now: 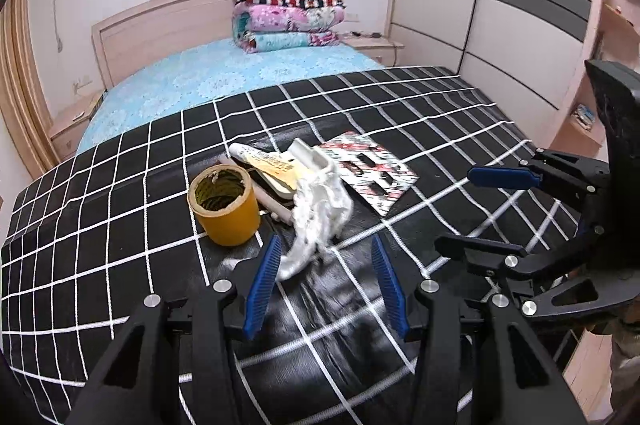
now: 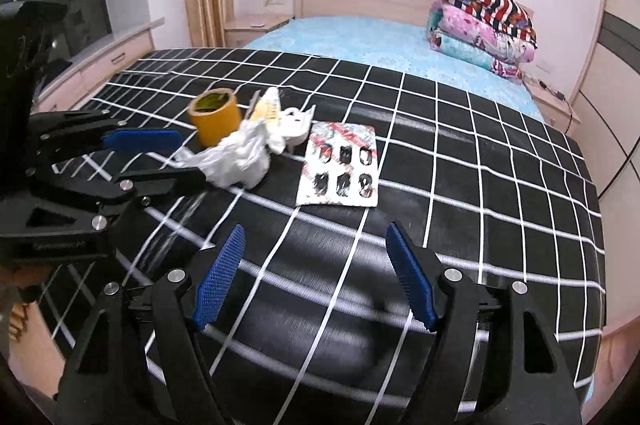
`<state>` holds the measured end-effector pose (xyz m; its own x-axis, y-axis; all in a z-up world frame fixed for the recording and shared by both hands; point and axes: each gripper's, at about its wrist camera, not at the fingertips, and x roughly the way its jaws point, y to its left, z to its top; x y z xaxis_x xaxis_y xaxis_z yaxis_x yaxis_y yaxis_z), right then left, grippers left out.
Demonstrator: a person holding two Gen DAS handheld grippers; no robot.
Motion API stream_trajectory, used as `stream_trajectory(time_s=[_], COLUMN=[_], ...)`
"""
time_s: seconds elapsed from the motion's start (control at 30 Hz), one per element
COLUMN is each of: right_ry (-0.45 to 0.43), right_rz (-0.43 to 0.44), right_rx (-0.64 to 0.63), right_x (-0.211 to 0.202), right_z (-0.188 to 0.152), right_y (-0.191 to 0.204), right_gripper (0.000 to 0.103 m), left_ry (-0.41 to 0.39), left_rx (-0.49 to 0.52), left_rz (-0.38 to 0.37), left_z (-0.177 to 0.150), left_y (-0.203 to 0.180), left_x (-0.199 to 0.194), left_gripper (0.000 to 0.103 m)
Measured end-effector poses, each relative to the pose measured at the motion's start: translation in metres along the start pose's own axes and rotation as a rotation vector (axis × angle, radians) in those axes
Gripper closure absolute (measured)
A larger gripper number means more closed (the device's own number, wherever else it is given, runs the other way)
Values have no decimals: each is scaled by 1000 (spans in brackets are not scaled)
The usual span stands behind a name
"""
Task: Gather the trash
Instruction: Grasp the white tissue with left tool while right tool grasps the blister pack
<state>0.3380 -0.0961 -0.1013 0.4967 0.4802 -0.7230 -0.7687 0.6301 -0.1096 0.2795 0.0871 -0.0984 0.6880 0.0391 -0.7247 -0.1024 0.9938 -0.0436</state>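
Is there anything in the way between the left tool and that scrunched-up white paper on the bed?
No, nothing visible blocks it. The left tool is open and empty, and the crumpled white paper lies just ahead of its tips on the black checked cover. The yellow tape roll stands off to the side, not in the path.

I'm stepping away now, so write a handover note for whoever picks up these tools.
Left tool: open, empty, just short of the crumpled white tissue.
Right tool: open, empty, over bare checked cover.
Trash sits together on the bed: tissue, yellow tape roll, tube, used blister pack.
Done: nothing collected.
Left: pick up every piece; no bin in view.
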Motion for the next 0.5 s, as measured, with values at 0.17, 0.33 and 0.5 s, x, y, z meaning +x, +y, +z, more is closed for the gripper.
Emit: stream_trajectory(time_s=[0.17,0.33,0.5], right_ry=[25,27,61], right_rz=[-7,-35,-27], right_rx=[11,-8,16], right_x=[24,41,56], right_z=[11,18,23], right_y=[-7,-10,-15], right_gripper=[28,26,25], left_ry=[19,13,7], left_rx=[-14,-22,-5], left_rz=[9,13,5], left_z=[5,8,8], left_y=[5,10,10], left_x=[18,29,37], left_gripper=[57,57,58])
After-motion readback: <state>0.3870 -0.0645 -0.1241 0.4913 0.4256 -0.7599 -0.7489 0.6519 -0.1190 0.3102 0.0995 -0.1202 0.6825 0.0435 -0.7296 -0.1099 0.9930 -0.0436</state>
